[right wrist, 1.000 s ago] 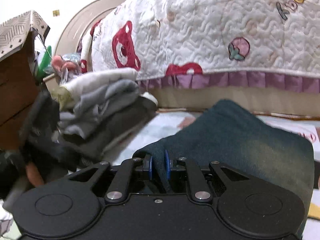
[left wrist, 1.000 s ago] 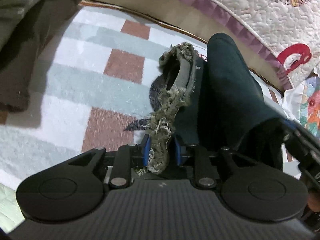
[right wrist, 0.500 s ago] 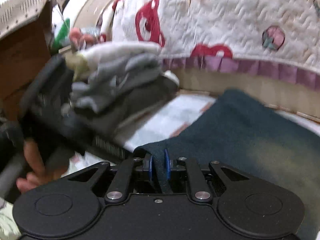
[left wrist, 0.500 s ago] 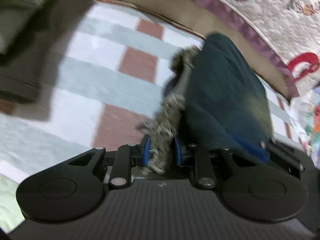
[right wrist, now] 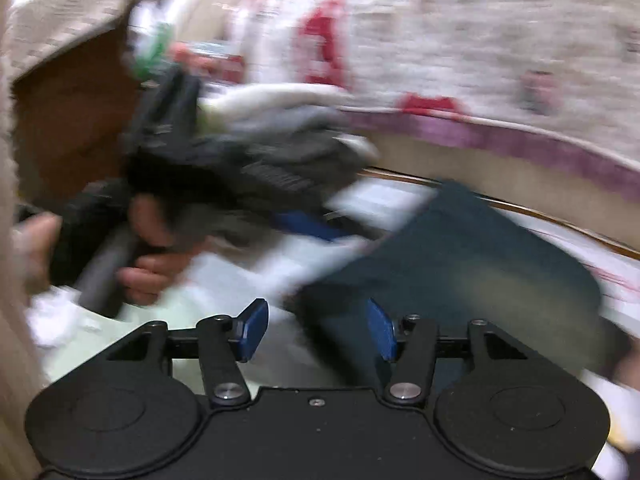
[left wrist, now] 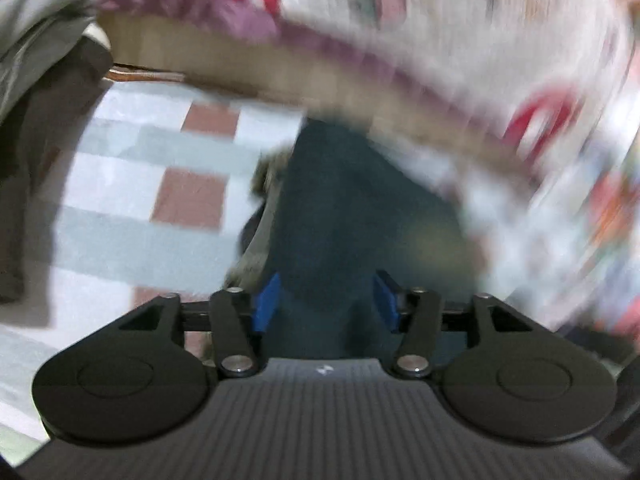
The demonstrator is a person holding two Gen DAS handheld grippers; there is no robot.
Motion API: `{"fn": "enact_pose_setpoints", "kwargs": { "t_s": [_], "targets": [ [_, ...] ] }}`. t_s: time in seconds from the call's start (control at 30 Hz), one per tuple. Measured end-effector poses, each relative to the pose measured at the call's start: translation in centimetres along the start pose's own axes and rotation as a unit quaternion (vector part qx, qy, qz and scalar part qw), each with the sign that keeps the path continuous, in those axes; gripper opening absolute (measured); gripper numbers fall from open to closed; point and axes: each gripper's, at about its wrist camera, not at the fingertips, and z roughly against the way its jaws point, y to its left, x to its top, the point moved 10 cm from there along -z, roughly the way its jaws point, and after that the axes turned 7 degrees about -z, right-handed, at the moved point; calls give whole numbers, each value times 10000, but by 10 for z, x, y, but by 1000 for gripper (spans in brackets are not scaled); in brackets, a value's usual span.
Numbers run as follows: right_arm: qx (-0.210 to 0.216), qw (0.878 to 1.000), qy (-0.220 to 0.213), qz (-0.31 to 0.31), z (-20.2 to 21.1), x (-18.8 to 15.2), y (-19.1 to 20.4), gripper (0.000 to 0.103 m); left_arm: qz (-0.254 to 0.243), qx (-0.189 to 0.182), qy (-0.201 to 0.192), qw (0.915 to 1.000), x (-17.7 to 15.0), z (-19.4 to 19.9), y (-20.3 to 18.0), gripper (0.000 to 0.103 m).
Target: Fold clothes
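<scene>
Denim jeans (left wrist: 352, 216), dark, heavy, soft, frayed hem; both grippers' jaws just opened, holding nothing; regrip at folded edge.

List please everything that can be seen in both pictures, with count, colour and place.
jeans: one, dark blue, folded on the mat, frayed hem at their left edge
mat: one, white, grey and brown checks, under the jeans
clothes pile: one, white, grey and dark, at the back left on the mat
bedspread: one, white with red prints and purple frill, behind the mat
cabinet: one, brown, far left
left hand-held gripper: one, black with blue pads, jaws just opened, jeans between them unpinched
right hand-held gripper: one, same colours, jaws just opened over the jeans corner
hand: one, holding the left gripper
</scene>
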Motion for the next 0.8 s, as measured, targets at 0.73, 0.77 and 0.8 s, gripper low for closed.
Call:
{"fn": "enact_pose_setpoints", "kwargs": {
  "t_s": [0.73, 0.77, 0.8],
  "targets": [
    [-910, 9928, 767, -161, -34, -66, -47, 47, -539, 896, 407, 9937, -19, -34, 30, 44],
    [-900, 9926, 788, -199, -34, -66, -48, 47, -737, 903, 406, 9924, -18, -33, 27, 44],
    [-881, 9925, 802, -259, -34, -65, -49, 47, -1129, 997, 375, 9879, -17, -31, 24, 44]
  ]
}}
